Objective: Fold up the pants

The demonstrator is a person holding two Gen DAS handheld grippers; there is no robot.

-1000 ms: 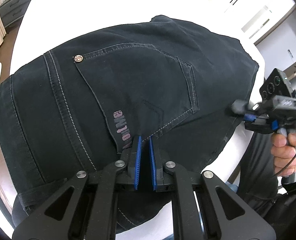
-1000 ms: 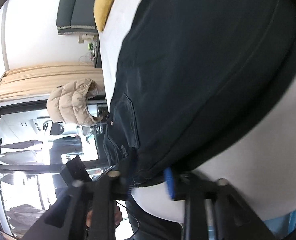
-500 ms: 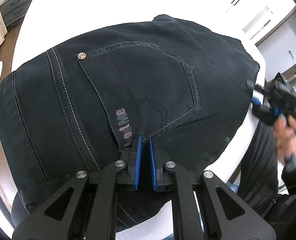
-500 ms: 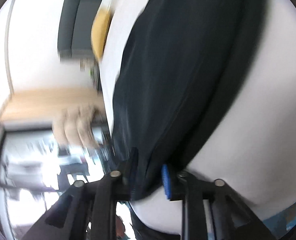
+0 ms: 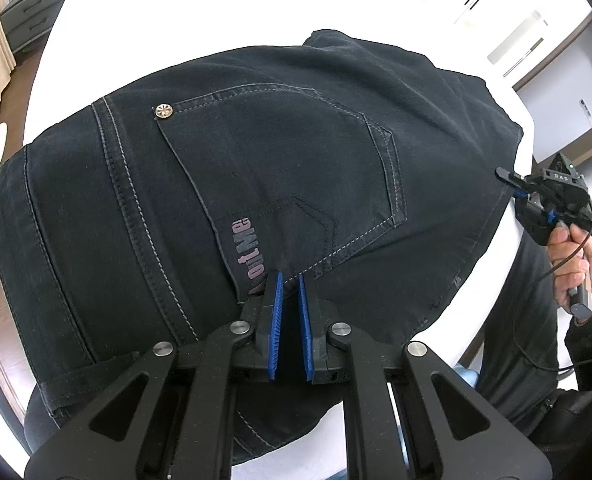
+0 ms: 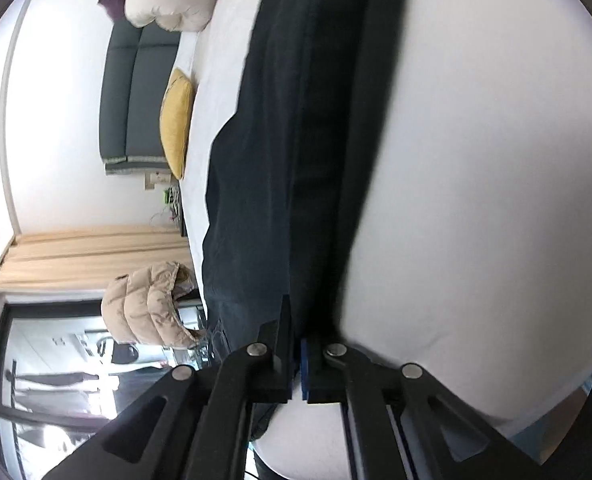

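Dark navy jeans (image 5: 279, 168) lie flat on a white bed (image 5: 199, 16), seat side up, back pocket and rivet showing. My left gripper (image 5: 290, 280) is above the pocket's lower corner, its blue pads nearly together, a thin gap between them, holding nothing visible. My right gripper (image 5: 510, 186) sits at the jeans' right edge in the left wrist view. In the right wrist view my right gripper (image 6: 298, 320) is closed on the edge of the jeans (image 6: 296, 160), which stretch away from it.
A yellow pillow (image 6: 175, 124) and a white pillow (image 6: 167, 4) lie at the bed's far end by a grey headboard (image 6: 135, 96). A beige puffer jacket (image 6: 147, 308) hangs near the window. A grey dresser (image 5: 35, 20) stands beyond the bed.
My right gripper has swung along the jeans' right edge and its jaws have closed on the fabric. My left gripper has stayed over the pocket.
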